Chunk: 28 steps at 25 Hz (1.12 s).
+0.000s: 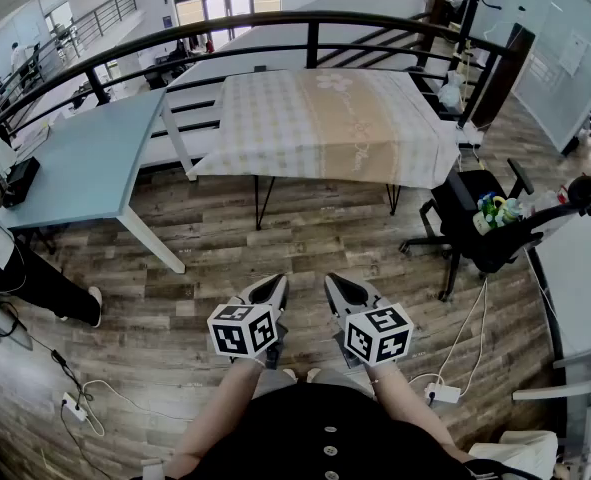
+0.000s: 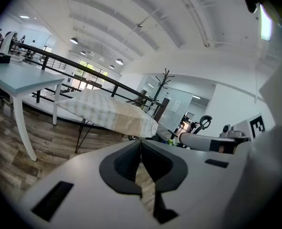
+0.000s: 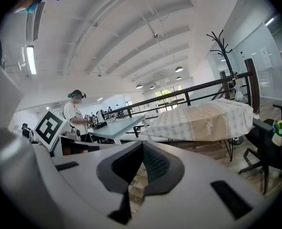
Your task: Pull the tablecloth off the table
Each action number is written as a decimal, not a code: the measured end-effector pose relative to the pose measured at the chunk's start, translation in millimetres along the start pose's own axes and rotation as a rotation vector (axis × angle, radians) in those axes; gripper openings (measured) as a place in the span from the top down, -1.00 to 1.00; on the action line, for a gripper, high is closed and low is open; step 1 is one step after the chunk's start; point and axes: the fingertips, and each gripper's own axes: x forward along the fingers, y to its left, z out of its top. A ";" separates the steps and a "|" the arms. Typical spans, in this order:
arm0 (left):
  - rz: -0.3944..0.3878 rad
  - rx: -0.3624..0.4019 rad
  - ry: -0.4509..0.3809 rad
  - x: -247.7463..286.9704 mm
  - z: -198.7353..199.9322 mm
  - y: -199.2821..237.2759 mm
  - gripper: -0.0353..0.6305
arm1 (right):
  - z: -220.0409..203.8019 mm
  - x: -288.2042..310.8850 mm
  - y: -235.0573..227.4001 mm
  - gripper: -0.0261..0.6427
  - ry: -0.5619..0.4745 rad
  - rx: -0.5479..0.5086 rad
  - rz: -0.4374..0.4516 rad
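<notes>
Wood floor fills most of the head view, with a dark railing curving across the top. The tablecloth is upper centre, a pale check with a tan band down the middle. It's lying flat over its table and hanging over the edges, so it's not pulled off at all. A light blue table sits at the left, just beside it. A black chair with some bottles on the seat is at the right, near the cloth's corner.

Bottom centre, well short of the cloth, are the two grippers, side by side and pointing toward it. The left gripper has its jaws pressed together with nothing in them, and the right gripper is the same, closed tight on nothing. A power strip lies on the floor at lower left.
</notes>
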 end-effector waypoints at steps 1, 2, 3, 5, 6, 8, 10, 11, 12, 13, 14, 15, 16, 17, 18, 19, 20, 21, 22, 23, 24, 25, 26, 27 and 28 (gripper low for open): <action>0.004 0.000 0.000 -0.6 1.1 1.1 0.85 | 1.1 -0.1 0.2 0.84 -0.005 0.012 0.007; 0.007 0.001 -0.002 -1.3 2.4 2.1 0.85 | 2.3 -0.2 0.6 0.84 -0.010 0.022 0.014; 0.010 0.003 -0.006 -2.3 3.8 3.1 0.85 | 3.3 -0.1 1.4 0.84 -0.013 0.028 0.019; 0.016 0.009 -0.017 -4.9 6.8 5.1 0.85 | 4.8 0.7 4.8 0.84 -0.017 0.020 0.027; 0.020 0.012 -0.020 -6.1 7.6 6.1 0.85 | 5.1 1.4 6.8 0.84 -0.017 0.011 0.032; 0.026 0.014 -0.023 -7.5 7.4 6.9 0.85 | 5.4 2.2 9.5 0.84 -0.016 -0.005 0.039; 0.029 0.014 -0.027 -9.0 7.2 7.1 0.85 | 5.8 2.8 10.4 0.84 -0.014 -0.017 0.041; 0.031 0.015 -0.029 -10.1 7.4 7.5 0.85 | 6.3 3.1 10.8 0.84 -0.013 -0.022 0.042; 0.033 0.014 -0.030 -11.2 7.9 7.8 0.85 | 7.0 3.5 11.0 0.84 -0.012 -0.027 0.043; 0.035 0.014 -0.031 -11.8 8.2 7.8 0.85 | 7.8 3.6 11.0 0.84 -0.011 -0.030 0.044; 0.035 0.012 -0.031 -12.0 8.3 7.4 0.85 | 8.3 3.5 11.0 0.84 -0.010 -0.030 0.045; 0.035 0.011 -0.030 -11.9 8.0 6.6 0.85 | 8.5 3.2 11.3 0.84 -0.011 -0.028 0.049; 0.033 0.010 -0.031 -11.9 7.6 5.6 0.85 | 8.6 2.8 12.2 0.84 -0.016 -0.023 0.056; 0.028 0.011 -0.034 -12.0 7.3 4.0 0.85 | 9.0 2.1 13.7 0.84 -0.024 -0.015 0.066; 0.020 0.012 -0.042 -11.9 7.6 1.6 0.85 | 9.7 1.1 15.3 0.84 -0.035 -0.006 0.076; 0.009 0.013 -0.053 -11.6 8.3 -1.6 0.85 | 10.2 0.0 16.5 0.84 -0.042 0.003 0.087; -0.003 0.011 -0.064 -10.7 8.8 -5.0 0.85 | 9.7 -0.8 17.4 0.84 -0.043 0.012 0.099; -0.009 0.010 -0.070 -9.5 8.4 -7.8 0.85 | 8.1 -1.0 17.8 0.84 -0.037 0.019 0.112; -0.008 0.011 -0.070 -8.0 7.0 -9.6 0.85 | 5.7 -0.9 17.7 0.84 -0.028 0.024 0.123; -0.001 0.014 -0.065 -6.5 4.9 -10.4 0.85 | 2.9 -0.6 17.4 0.84 -0.019 0.026 0.132; 0.007 0.016 -0.060 -5.2 2.4 -10.6 0.85 | 0.1 -0.4 17.1 0.84 -0.010 0.025 0.138; 0.016 0.017 -0.056 -4.5 -0.1 -10.5 0.85 | -2.6 -0.4 17.0 0.84 -0.002 0.024 0.146; 0.023 0.015 -0.055 -4.3 -2.3 -10.5 0.85 | -4.8 -0.5 16.8 0.84 0.004 0.025 0.154; 0.031 0.013 -0.057 -4.2 -4.4 -10.5 0.85 | -6.3 -0.6 16.4 0.84 0.007 0.029 0.163; 0.040 0.014 -0.057 -4.1 -6.6 -10.8 0.85 | -7.3 -0.8 15.5 0.84 0.009 0.037 0.172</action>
